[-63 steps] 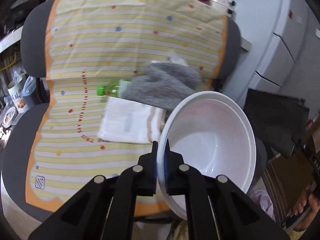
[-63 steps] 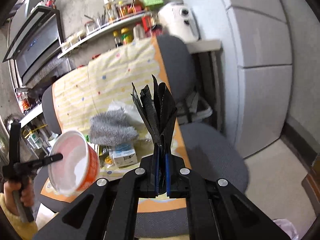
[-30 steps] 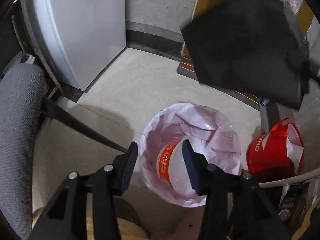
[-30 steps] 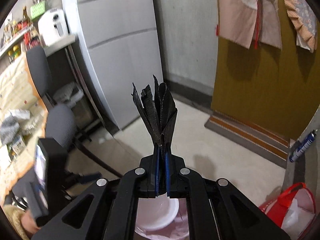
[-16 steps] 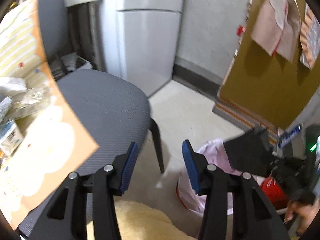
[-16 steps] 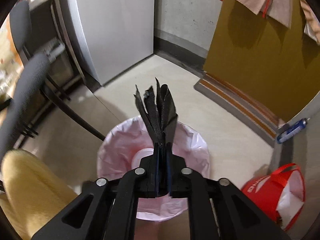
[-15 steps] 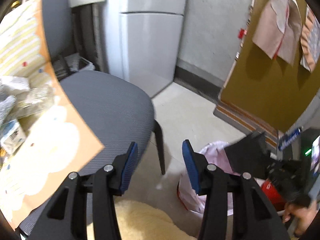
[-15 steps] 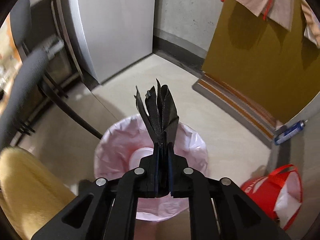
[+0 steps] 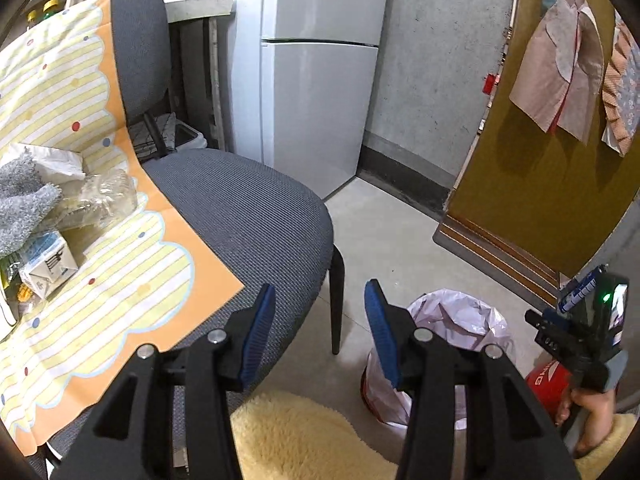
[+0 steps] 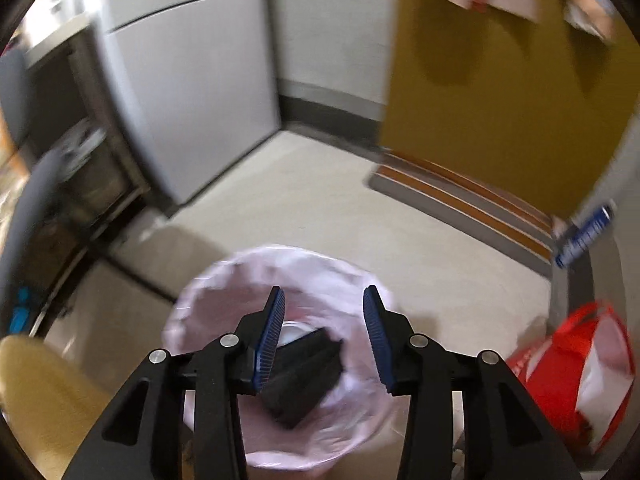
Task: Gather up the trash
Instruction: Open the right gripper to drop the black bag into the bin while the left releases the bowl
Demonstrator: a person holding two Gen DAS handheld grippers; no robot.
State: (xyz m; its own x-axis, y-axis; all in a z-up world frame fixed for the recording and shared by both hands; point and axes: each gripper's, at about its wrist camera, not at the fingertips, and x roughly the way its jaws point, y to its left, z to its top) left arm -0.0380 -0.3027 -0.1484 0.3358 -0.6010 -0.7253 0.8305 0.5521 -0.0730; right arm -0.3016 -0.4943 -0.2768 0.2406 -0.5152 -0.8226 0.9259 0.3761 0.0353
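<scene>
My right gripper (image 10: 324, 320) hangs over the pink-lined bin (image 10: 280, 258), and its jaws are opening with nothing pressed between them. A black folded piece of trash (image 10: 304, 376) lies loose in the bin, on top of a white bowl (image 10: 291, 331). My left gripper (image 9: 318, 320) stands open and empty above the grey chair seat (image 9: 248, 216). On the chair's striped yellow cloth (image 9: 132, 280) at the left lie a small carton (image 9: 48, 264), a clear plastic wrapper (image 9: 100, 196) and a grey cloth (image 9: 20, 204). The bin (image 9: 460, 316) also shows in the left wrist view.
A red bag (image 10: 560, 372) stands right of the bin. A white fridge (image 9: 320, 92) and a brown door (image 9: 540, 160) line the back. The chair leg (image 9: 336, 304) stands close to the bin. A hand (image 9: 588, 412) holds the other tool at lower right.
The right gripper came down over the bin, opened and let go of the black piece, which now lies inside. The left gripper swung up from the bin toward the chair, still open.
</scene>
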